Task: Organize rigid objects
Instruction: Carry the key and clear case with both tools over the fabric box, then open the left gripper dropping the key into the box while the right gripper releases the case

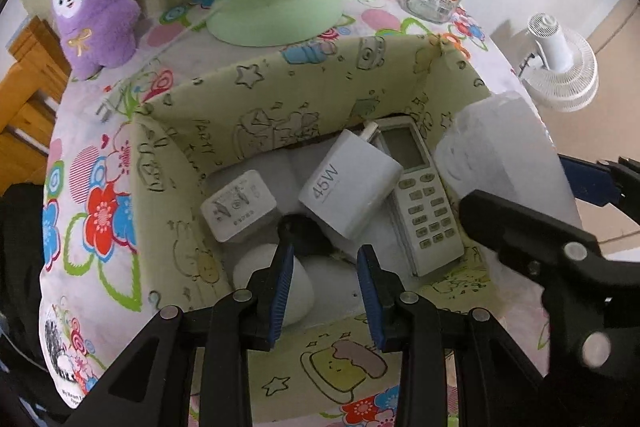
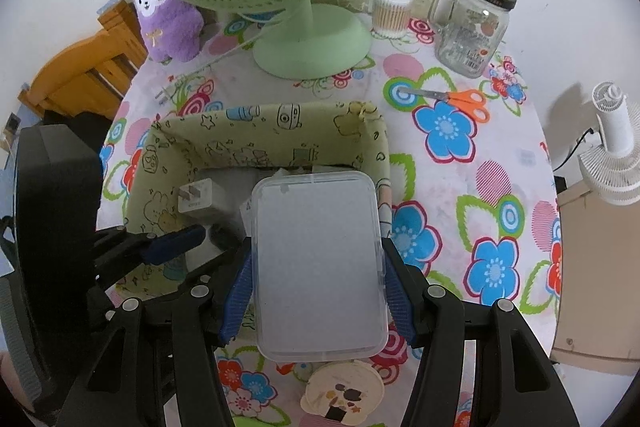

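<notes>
A yellow-green fabric bin (image 1: 280, 67) stands on the flowered tablecloth. It holds a white 45W charger (image 1: 350, 187), a small white plug adapter (image 1: 238, 209), a white remote (image 1: 420, 195), a small black item (image 1: 304, 233) and a round white object (image 1: 260, 279). My left gripper (image 1: 328, 283) points down into the bin, open, with only the bin floor between its blue pads. Its left finger overlaps the round white object. My right gripper (image 2: 318, 267) is shut on a frosted plastic case (image 2: 320, 219), held over the bin's right side (image 2: 260, 115).
Behind the bin are a green desk fan (image 2: 312, 43), a purple plush (image 2: 168, 27), a cotton-swab tub (image 2: 392, 11) and a glass jar with a green lid (image 2: 472, 27). Orange scissors (image 2: 460, 99) lie to the right, and a round patterned disc (image 2: 344, 391) lies near the front. A white fan (image 2: 612, 147) stands off the table.
</notes>
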Tool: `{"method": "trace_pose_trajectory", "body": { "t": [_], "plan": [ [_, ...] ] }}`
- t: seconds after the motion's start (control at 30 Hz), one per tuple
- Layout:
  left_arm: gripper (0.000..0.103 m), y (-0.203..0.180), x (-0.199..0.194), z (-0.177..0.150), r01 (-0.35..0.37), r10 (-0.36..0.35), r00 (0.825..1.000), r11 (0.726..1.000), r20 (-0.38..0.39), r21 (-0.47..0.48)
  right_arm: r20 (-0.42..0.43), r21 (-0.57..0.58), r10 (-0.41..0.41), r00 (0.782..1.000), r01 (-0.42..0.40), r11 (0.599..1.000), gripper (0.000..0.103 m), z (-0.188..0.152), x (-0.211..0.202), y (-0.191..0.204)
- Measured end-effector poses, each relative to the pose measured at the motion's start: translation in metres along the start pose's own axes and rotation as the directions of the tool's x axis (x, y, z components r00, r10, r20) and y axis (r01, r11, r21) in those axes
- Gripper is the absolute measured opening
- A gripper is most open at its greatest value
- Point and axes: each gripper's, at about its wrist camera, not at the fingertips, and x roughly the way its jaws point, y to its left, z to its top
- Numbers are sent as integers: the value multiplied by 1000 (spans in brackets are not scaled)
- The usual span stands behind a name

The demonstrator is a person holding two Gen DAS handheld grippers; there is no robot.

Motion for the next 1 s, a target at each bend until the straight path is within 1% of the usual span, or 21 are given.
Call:
{"method": "trace_pose_trajectory", "body": {
  "t": [0.07, 0.1, 0.17, 0.2, 0.23, 0.3, 0.43, 0.47, 0.57, 0.67, 0.9, 1.0],
  "plan": [
    [39, -1, -1, 0, 13, -13, 1000, 1000, 0, -2, -2, -6, 3, 1000, -3, 1000, 62, 0, 2, 2],
    [42, -1, -4, 0, 20, -20, 1000, 1000, 4, -3, -4, -6, 2, 1000, -2, 1000, 62, -1, 3, 2],
    [62, -2, -13, -3, 28, -28, 999, 1000, 21, 6, -4, -9, 5, 1000, -5, 1000, 62, 0, 3, 3],
    [78, -3, -16, -4, 17, -17, 999, 1000, 28, 13, -3, -11, 9, 1000, -9, 1000, 62, 0, 3, 3],
    [83, -5, -21, -6, 0, -1, 999, 1000, 39, 27, -2, -12, 13, 1000, -13, 1000, 62, 0, 3, 2],
    [86, -7, -31, -9, -26, 24, 999, 998, 49, 52, -2, -15, 22, 1000, -23, 1000, 62, 0, 3, 3],
    [89, -1, -37, -11, -39, 38, 999, 999, 34, 29, -13, -20, 42, 999, -42, 999, 62, 1, 7, 9],
    [89, 2, -37, -13, -53, 53, 998, 998, 22, 24, -15, -24, 46, 999, -46, 999, 62, 1, 9, 12],
    [89, 4, -39, -15, -35, 34, 999, 999, 19, 27, -26, -41, 40, 999, -41, 998, 62, 2, 13, 19],
    [90, 5, -42, -14, -33, 33, 999, 999, 13, 6, -44, -59, 22, 999, -24, 998, 62, 3, 18, 25],
    [90, 6, -42, -13, -26, 26, 1000, 1000, 4, 7, -91, -27, 51, 995, -53, 998, 62, 6, 31, 27],
    [90, 6, -41, -13, -22, 22, 1000, 1000, 1, 9, -128, 1, 68, 989, -68, 998, 66, 6, 42, 26]
  ]
}}
